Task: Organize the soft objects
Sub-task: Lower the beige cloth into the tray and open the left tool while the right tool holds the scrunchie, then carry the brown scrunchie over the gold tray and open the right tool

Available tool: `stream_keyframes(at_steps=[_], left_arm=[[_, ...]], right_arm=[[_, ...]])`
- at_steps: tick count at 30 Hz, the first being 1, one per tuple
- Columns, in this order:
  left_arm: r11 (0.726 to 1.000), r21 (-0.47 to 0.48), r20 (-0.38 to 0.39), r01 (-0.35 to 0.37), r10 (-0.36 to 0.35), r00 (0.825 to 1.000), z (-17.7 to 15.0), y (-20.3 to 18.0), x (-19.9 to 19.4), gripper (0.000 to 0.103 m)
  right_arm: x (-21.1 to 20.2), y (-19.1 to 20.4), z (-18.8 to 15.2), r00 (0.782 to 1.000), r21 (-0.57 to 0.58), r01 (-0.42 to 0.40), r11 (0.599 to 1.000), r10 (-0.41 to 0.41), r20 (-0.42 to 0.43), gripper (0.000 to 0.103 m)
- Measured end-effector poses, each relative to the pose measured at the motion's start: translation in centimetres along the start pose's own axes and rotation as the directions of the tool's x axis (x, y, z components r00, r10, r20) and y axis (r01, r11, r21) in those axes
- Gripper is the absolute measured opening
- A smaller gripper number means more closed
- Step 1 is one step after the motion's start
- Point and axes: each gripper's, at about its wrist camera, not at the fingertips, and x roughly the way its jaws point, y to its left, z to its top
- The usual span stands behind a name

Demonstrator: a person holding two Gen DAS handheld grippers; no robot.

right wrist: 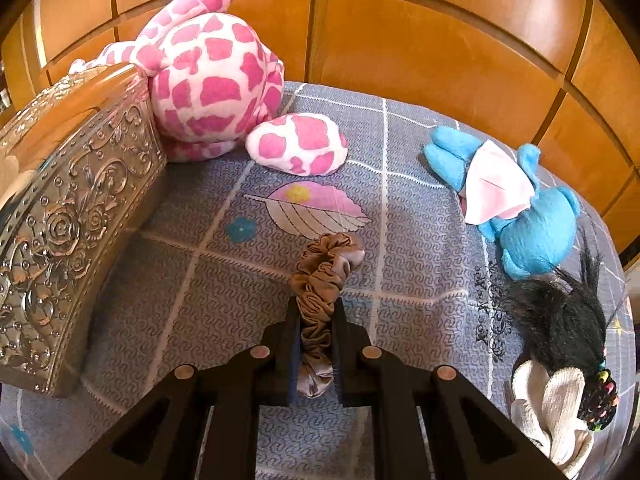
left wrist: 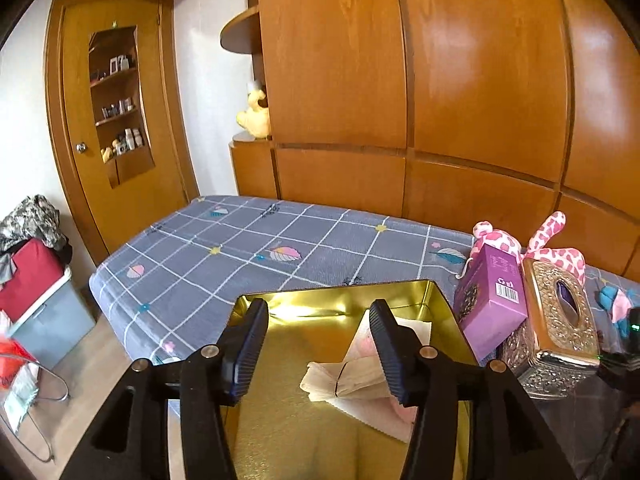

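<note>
In the left wrist view my left gripper (left wrist: 318, 344) is open above a gold tin box (left wrist: 344, 300) on the bed. A folded cream and pink cloth (left wrist: 352, 376) lies inside the tin by the right finger. In the right wrist view my right gripper (right wrist: 316, 312) is shut on a brown satin scrunchie (right wrist: 320, 284), which sticks out forward over the bed sheet. A pink spotted plush (right wrist: 212, 76) lies at the back left, a blue plush (right wrist: 516, 204) at the right, and a white sock with black hair and a beaded band (right wrist: 560, 380) at the near right.
An embossed silver tissue box (right wrist: 68, 216) stands at the left, also seen in the left wrist view (left wrist: 556, 320), beside a purple carton (left wrist: 492, 300). Wooden wardrobe panels (left wrist: 400, 80) run behind the bed (left wrist: 224, 252). Storage bins with clothes (left wrist: 36, 280) stand on the floor at left.
</note>
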Motion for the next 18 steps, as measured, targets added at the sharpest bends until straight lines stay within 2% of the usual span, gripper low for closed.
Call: stream_keyframes(at_steps=[12,18], left_arm=[[0.999,0.039,0.026,0.011,-0.012,1.000,-0.5,-1.1,-1.7,0.056],[0.996,0.083,0.048,0.044,-0.048,0.998,-0.9,-2.5,-2.9,0.057]], right_arm=[[-0.3,0.7,-0.5,0.999,-0.002,0.031,1.000,-0.031,0.031,0.012],[-0.4,1.0,-1.0,0.998,0.012,0.043,0.999,-0.043,0.038,0.012]])
